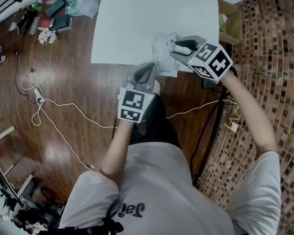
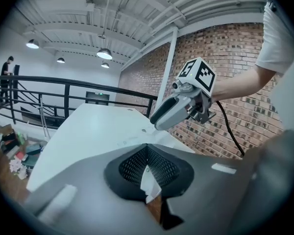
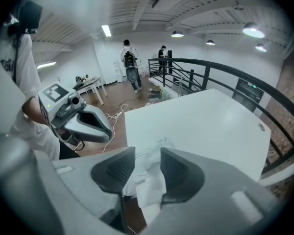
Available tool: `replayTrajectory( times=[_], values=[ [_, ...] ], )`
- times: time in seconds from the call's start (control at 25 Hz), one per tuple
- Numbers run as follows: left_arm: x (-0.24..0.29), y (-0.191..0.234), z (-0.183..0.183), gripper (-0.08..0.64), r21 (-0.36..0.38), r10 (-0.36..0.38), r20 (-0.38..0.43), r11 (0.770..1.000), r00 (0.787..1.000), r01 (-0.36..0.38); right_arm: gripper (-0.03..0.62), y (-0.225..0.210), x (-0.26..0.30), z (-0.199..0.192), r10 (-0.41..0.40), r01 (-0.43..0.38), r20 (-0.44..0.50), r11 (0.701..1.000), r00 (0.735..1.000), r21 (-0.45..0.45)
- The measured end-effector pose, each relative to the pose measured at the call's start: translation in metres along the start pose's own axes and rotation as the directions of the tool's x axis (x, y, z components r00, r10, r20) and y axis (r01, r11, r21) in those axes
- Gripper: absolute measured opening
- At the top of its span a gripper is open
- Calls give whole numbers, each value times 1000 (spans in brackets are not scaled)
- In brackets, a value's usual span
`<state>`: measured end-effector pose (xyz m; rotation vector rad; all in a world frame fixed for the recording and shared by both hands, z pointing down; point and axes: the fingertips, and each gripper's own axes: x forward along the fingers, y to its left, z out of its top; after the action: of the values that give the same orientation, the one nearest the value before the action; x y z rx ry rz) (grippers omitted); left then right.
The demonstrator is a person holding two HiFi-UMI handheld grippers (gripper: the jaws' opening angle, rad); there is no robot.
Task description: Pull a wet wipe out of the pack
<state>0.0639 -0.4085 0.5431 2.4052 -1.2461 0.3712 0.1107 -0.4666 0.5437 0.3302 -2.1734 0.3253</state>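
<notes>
A crumpled white wet wipe pack [image 1: 164, 58] lies at the near edge of the white table [image 1: 137, 18]. My left gripper [image 1: 152, 68] comes in from the near side and is shut on the pack's edge; in the left gripper view a thin white piece of the pack [image 2: 150, 182] is pinched between the black pads. My right gripper [image 1: 174, 49] hangs over the pack from the right, pointing steeply down. In the right gripper view its jaws [image 3: 147, 153] stand open, with white wipe material [image 3: 149, 187] lying loose between them, untouched by the pads.
An open cardboard box [image 1: 229, 21] stands by the table's right side. Books and bags [image 1: 54, 16] clutter the wood floor at far left, with a white cable and power strip [image 1: 39, 97]. A black railing [image 3: 220, 70] and brick wall lie beyond the table. People [image 3: 131, 62] stand far off.
</notes>
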Motion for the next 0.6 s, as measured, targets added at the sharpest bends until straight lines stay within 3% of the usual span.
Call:
replayTrajectory(
  times=[0.2,0.48,0.6],
  values=[
    [-1,5,-2,15,-5,8,-4,1000,1000,-8,147,-20,14,-4,51,-41,-36,973,998,227],
    [-3,10,-4,15,-7,17,-11,1000,1000,-17,142,-24,43,-17,112,-70,-77,908,991,412],
    [-5,12,-5,15,-10,24,-10,1000,1000,-24,0,-26,41,-14,93,-60,-66,919,993,389]
  ],
)
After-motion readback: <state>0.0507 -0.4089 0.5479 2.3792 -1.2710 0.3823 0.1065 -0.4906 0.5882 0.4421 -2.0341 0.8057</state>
